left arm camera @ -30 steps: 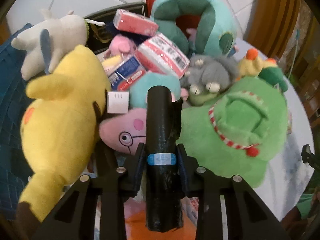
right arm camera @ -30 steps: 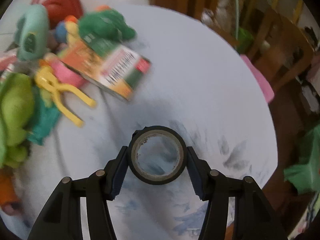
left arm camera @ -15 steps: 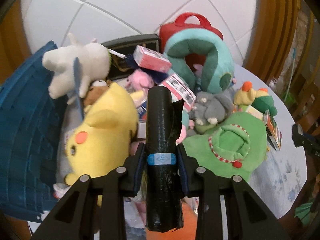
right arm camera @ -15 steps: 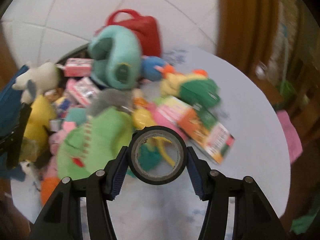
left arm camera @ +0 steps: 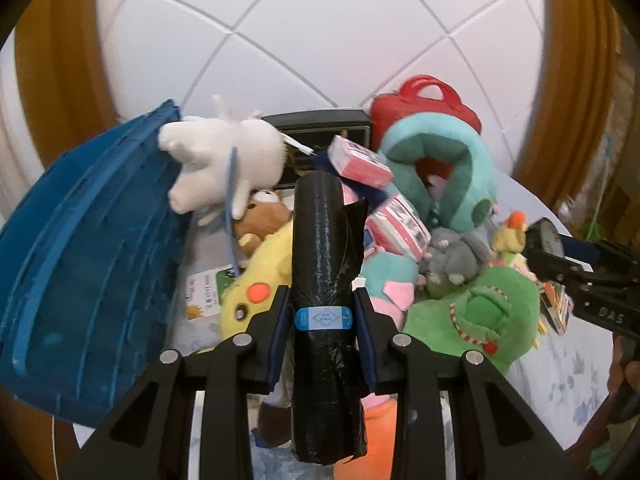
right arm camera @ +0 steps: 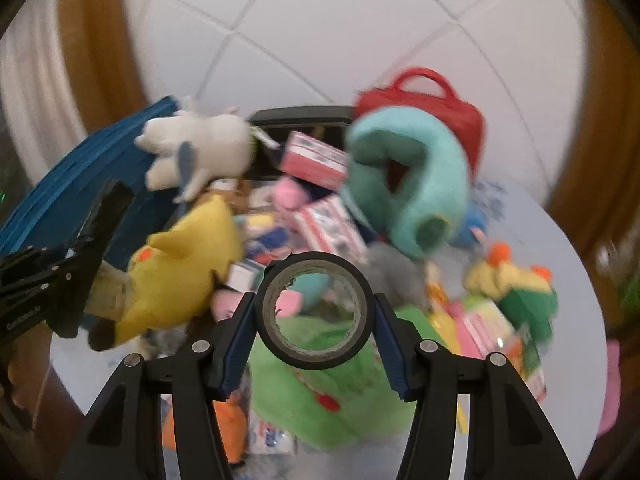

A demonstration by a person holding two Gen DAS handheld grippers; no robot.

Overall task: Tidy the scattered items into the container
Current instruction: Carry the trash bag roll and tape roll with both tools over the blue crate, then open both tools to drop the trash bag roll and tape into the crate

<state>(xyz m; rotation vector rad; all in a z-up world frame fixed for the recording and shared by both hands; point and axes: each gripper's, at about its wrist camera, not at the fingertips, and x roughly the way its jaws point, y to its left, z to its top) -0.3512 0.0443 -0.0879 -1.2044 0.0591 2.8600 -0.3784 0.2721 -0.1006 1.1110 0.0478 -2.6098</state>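
My left gripper [left arm camera: 322, 316] is shut on a black roll of bin bags [left arm camera: 325, 264] with a blue label, held upright above the toy pile. My right gripper [right arm camera: 316, 316] is shut on a black tape roll [right arm camera: 316, 280], seen end-on over the green plush [right arm camera: 336, 384]. The blue crate [left arm camera: 80, 264] lies tilted at the left, with a white plush [left arm camera: 224, 160] on its edge. A yellow plush [left arm camera: 256, 280], red-and-white boxes [left arm camera: 396, 224] and a teal neck pillow [left arm camera: 448, 176] are heaped beside it. The right gripper shows at the right edge of the left wrist view.
A red bag [left arm camera: 424, 108] and a dark box [left arm camera: 320, 128] stand at the back against the white tiled wall. A green-and-yellow toy [right arm camera: 516, 284] and a printed packet [right arm camera: 492, 328] lie on the round white table [right arm camera: 560, 248]. Bare tabletop shows at the right.
Both grippers rose and tilted up, so the pile looks smaller and the wall fills the top. The right gripper swung left from bare table to over the pile. Both still hold their rolls.
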